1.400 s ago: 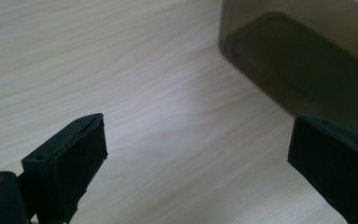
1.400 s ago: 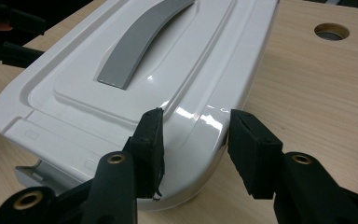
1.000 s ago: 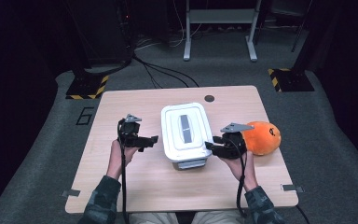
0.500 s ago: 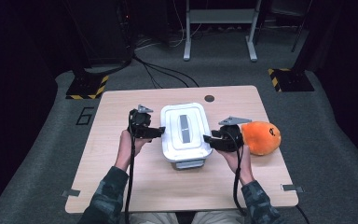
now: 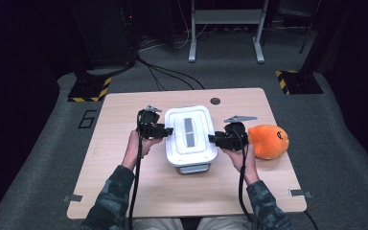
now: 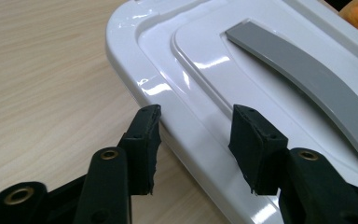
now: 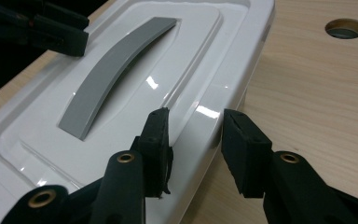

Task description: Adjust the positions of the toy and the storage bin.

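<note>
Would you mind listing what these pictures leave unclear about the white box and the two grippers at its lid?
- Contents of the white box: hidden by its lid in every view.
- Left gripper: jaws straddle the lid's rim; pad contact unclear.
- Right gripper: the same, its pads' inner faces turned away.
- Orange plush toy: dark mark too small, high view.
</note>
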Motion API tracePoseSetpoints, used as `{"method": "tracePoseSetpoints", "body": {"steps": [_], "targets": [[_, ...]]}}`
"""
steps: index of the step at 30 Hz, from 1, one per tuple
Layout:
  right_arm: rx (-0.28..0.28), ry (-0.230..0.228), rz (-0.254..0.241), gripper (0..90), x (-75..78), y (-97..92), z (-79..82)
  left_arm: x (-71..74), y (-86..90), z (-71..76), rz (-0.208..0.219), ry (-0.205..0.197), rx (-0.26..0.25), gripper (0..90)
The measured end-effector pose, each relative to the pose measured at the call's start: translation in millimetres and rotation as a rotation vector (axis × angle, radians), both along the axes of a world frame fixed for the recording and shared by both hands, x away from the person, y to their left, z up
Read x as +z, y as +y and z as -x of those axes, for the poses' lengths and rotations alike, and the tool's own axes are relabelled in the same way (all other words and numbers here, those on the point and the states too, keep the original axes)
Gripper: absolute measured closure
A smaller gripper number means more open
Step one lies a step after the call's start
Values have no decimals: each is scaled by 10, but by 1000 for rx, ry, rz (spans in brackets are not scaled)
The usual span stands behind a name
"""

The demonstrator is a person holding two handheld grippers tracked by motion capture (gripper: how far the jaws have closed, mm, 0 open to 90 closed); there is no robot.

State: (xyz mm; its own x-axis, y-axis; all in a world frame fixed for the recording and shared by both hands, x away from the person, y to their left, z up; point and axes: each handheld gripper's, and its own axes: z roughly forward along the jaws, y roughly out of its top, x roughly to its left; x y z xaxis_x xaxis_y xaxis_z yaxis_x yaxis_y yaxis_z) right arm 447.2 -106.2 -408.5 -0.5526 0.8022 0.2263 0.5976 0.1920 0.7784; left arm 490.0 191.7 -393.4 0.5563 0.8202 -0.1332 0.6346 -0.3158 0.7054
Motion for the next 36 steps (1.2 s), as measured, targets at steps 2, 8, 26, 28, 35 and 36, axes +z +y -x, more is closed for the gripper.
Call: {"method": "tracePoseSetpoints", "body": {"steps": [2,8,26,28,35,36], "targets": [[-1,-5,1,616,-3,2,20,-2,-19,-5,0,-11,11,524],[-2,-10,7,594,-6,40,140,12,-47,-52,-37,-32,8,547],[-8,-32,39,570,38,166,432,12,-152,-230,-44,-37,-45,546],[-7,-34,34,565,41,157,417,6,-137,-231,-35,-29,-41,541],[-86,-63,59,418,157,16,47,-29,0,-30,-24,-41,-25,355],[-85,-60,62,402,164,9,-8,-32,9,5,-26,-41,-26,345]]}}
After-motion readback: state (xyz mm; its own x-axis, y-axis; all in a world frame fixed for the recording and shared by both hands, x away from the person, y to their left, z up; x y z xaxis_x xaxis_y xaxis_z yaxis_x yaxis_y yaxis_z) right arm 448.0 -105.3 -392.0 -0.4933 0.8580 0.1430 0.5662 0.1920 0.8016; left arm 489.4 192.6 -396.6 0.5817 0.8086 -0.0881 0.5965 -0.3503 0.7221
